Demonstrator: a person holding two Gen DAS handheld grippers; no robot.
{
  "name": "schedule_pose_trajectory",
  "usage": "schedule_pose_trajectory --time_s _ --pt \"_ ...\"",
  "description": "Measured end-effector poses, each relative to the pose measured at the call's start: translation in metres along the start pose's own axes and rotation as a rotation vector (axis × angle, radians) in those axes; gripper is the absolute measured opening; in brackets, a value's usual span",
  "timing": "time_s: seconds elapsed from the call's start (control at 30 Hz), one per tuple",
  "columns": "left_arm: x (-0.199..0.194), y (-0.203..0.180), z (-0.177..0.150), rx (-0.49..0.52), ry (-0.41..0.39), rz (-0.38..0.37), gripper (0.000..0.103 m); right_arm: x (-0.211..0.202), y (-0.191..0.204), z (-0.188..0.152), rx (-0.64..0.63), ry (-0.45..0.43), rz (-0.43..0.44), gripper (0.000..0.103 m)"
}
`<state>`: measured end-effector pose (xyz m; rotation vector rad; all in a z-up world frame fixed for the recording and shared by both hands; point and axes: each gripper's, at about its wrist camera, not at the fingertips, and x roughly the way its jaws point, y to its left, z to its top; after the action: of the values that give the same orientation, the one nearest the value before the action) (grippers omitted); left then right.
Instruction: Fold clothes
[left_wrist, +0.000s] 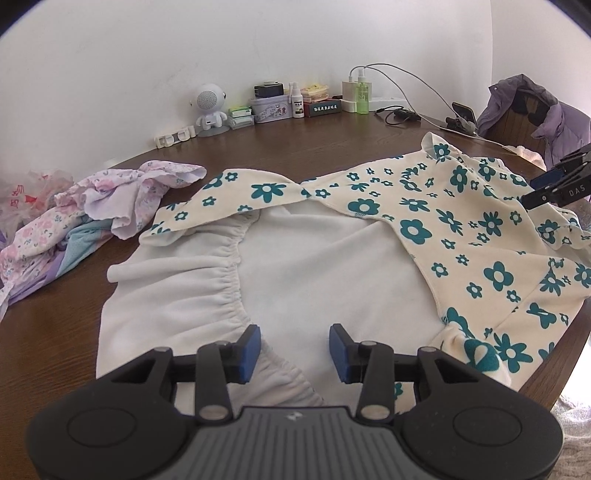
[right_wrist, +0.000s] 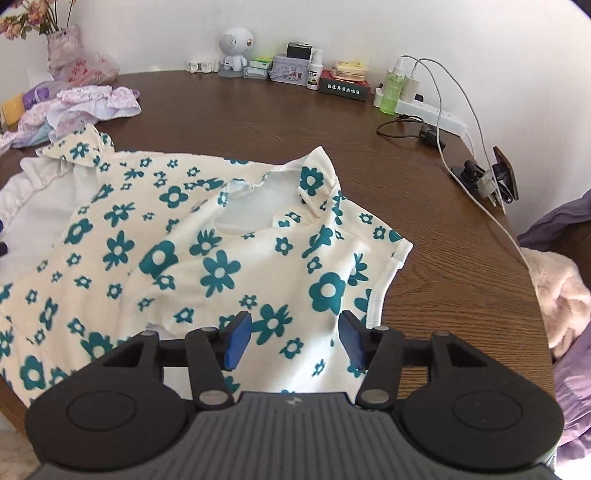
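Hovering over the flowered garment (left_wrist: 461, 236), you had both tools empty: your left gripper (left_wrist: 293, 352) stood partly open above the plain white lining low in the frame, and your right gripper (right_wrist: 295, 341) stood about half open over the printed cloth near its sleeve hem, nothing between either pair of pads. That garment lay spread across the middle of the brown table (right_wrist: 258, 118), part turned inside out and part folded over. For a tidy fold, I judged you wanted each pad biting one clean edge, not a bunched layer. Room looked good toward the upper middle; the pastel clothes pile (left_wrist: 92, 218) crowded the left, while the phone holder (right_wrist: 495, 177) and cable (right_wrist: 476, 122) guarded the right edge.
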<state>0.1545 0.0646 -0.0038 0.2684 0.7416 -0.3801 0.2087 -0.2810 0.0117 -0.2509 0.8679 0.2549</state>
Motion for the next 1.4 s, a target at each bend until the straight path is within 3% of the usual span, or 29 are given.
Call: schedule_pose_trajectory --time_s 0.03,0.07,0.13,0.17,0.33,0.43,0.57,0.67,0.77,0.93,1.13,1.17,1.2,1.23,1.27,1.4 --pt "0.000 0.000 0.000 -0.003 -0.001 0.000 0.040 0.003 0.002 -0.001 -0.019 0.007 -0.014 0.053" --pt "0.000 0.000 -0.001 -0.006 -0.001 0.001 0.040 0.005 0.004 -0.003 -0.036 0.013 -0.022 0.046" --pt "-0.001 0.000 -0.001 -0.009 -0.001 0.004 0.040 0.006 0.005 -0.002 -0.041 0.014 0.011 0.010" --pt "-0.001 0.000 -0.001 -0.006 0.001 0.007 0.040 0.006 0.004 -0.002 -0.040 0.020 0.014 0.001" --pt "-0.001 0.000 -0.001 -0.003 0.005 0.009 0.042 0.003 -0.028 0.000 0.044 0.030 -0.024 0.001" --pt "-0.001 0.002 -0.001 -0.013 0.005 0.006 0.042 0.001 -0.047 -0.003 0.120 0.044 0.013 0.002" --pt "-0.011 0.005 -0.002 -0.034 -0.011 -0.003 0.041 -0.022 -0.052 -0.005 0.235 -0.012 0.126 0.025" --pt "-0.033 0.014 -0.003 -0.086 -0.071 -0.043 0.042 -0.049 -0.035 -0.007 0.213 -0.058 0.212 0.033" --pt "-0.059 0.024 -0.004 -0.121 -0.122 -0.133 0.054 -0.065 -0.008 -0.012 0.166 -0.043 0.309 0.041" --pt "-0.076 0.021 -0.014 -0.090 -0.086 -0.340 0.062 -0.063 0.036 -0.026 0.063 0.033 0.391 0.042" --pt "-0.065 0.002 -0.028 0.060 0.014 -0.302 0.063 -0.052 0.046 -0.038 0.054 0.112 0.403 0.041" --pt "-0.062 0.000 -0.030 0.080 0.030 -0.290 0.062 -0.052 0.047 -0.040 0.045 0.121 0.397 0.036" --pt "-0.059 -0.002 -0.032 0.100 0.045 -0.269 0.046 -0.051 0.047 -0.043 0.030 0.129 0.397 0.028" --pt "-0.056 -0.003 -0.034 0.120 0.059 -0.248 0.028 -0.050 0.047 -0.046 0.026 0.133 0.408 0.009" --pt "-0.054 -0.004 -0.036 0.129 0.073 -0.233 0.005 -0.050 0.046 -0.047 0.029 0.139 0.420 0.002" --pt "-0.057 0.008 -0.037 0.102 0.085 -0.223 0.005 -0.052 0.031 -0.048 0.038 0.156 0.403 0.001"
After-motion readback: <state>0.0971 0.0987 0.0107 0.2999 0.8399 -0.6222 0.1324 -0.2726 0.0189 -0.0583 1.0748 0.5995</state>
